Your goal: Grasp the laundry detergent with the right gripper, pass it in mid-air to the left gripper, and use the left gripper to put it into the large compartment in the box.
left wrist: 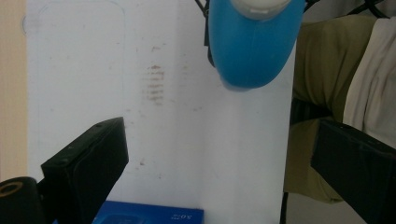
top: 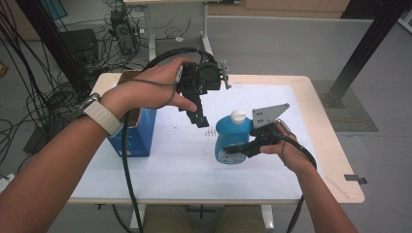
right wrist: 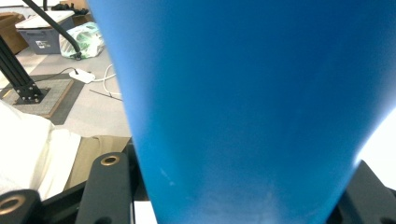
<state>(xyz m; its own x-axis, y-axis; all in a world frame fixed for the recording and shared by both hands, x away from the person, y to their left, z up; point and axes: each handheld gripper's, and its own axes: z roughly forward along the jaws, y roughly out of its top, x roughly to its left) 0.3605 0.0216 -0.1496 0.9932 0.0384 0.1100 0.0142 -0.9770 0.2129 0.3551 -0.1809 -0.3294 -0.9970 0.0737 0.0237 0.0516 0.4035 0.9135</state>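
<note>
Two grippers: right gripper [top: 243, 145] fingers pinch the upright blue bottle [top: 232, 141] low on its body; left gripper [top: 200, 114], fingers spread and empty, hangs just up-left of the bottle's white cap [top: 238, 115], nearer it.

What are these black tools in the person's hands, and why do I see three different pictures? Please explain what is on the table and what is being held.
A person holds a hand-operated two-jaw gripper in each hand. The high view looks down on the table. The other two pictures come from small cameras riding on each gripper, looking along its black jaws.

On the white table stand a blue bottle with a white cap and, to its left, a blue box.

The right gripper is shut on the blue bottle; in the right gripper view the bottle sits very close between the jaws.

The left gripper is open and holds nothing; it hangs above the table between box and bottle.
</note>
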